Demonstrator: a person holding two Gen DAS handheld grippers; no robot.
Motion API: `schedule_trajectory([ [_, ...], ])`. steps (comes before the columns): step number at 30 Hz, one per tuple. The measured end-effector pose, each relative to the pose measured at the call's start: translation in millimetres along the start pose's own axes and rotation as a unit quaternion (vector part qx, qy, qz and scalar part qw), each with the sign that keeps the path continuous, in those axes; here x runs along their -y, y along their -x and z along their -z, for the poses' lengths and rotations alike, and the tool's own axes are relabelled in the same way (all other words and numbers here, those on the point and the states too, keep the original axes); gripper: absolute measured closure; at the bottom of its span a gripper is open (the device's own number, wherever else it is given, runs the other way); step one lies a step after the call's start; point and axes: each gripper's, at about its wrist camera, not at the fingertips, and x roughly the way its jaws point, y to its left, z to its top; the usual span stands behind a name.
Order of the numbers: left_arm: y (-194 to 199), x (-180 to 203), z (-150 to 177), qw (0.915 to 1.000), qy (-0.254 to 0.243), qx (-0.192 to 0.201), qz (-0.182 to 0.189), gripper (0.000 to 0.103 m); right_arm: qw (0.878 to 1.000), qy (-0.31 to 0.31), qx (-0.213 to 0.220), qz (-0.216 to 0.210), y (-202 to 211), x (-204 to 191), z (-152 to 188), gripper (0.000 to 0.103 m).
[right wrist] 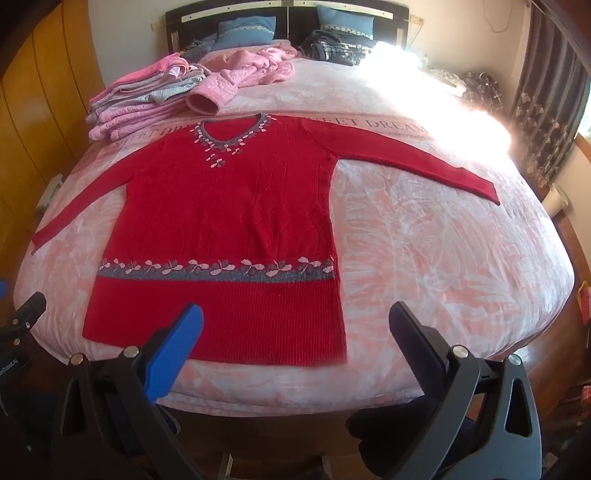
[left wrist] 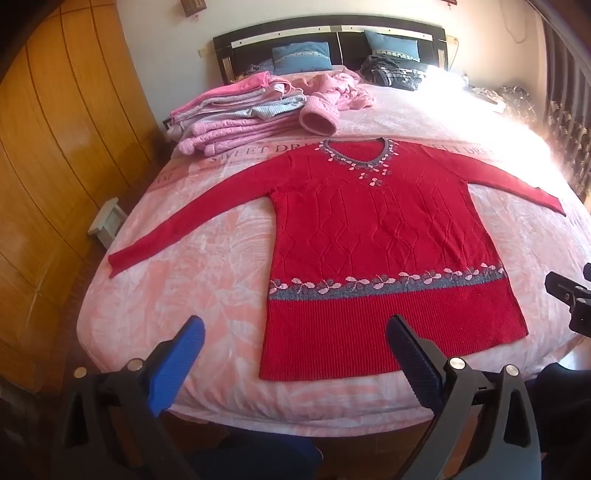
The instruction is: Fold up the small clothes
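- Both tools hang above the foot edge of the bed, jaws spread wide, nothing between them: the left tool sits over the bottom hem of the red sweater, the right tool over the hem's right corner and the bare blanket beside it.
- Left of the sweater, past the bed's edge, stands a wooden wardrobe, with a small white stool on the floor at its foot.
- Beyond the sweater's left shoulder lies a stack of folded pink and grey clothes, near the collar.
- The sweater itself lies flat, face up, on the pink blanket, collar toward the headboard, hem toward the tools, both sleeves stretched outward and slanting down; a grey band with pink flowers crosses it above the ribbed hem.
- Just beyond the collar sits a crumpled pink quilted garment, one cuff almost touching the neckline.
- Farther back than the sweater are two blue pillows against the dark headboard, and a dark heap of clothes.
- Right of the sweater's right sleeve, strong sunlight washes out the blanket; patterned curtains hang beyond the bed.
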Motion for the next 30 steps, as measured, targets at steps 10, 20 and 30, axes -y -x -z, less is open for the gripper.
schedule_trajectory([
  [10,-1,-1,0,1.0,0.003,-0.002,0.004,0.004,1.0,0.02,0.018,-0.005,7,-9,2,0.003],
  [20,-1,-6,1,0.9999,0.011,0.0,0.001,0.004,1.0,0.014,0.013,-0.008,5,-6,0,0.003],
  [30,0,-6,1,0.9999,0.012,0.001,0.001,0.004,1.0,0.011,0.011,-0.008,4,-5,1,0.003],
])
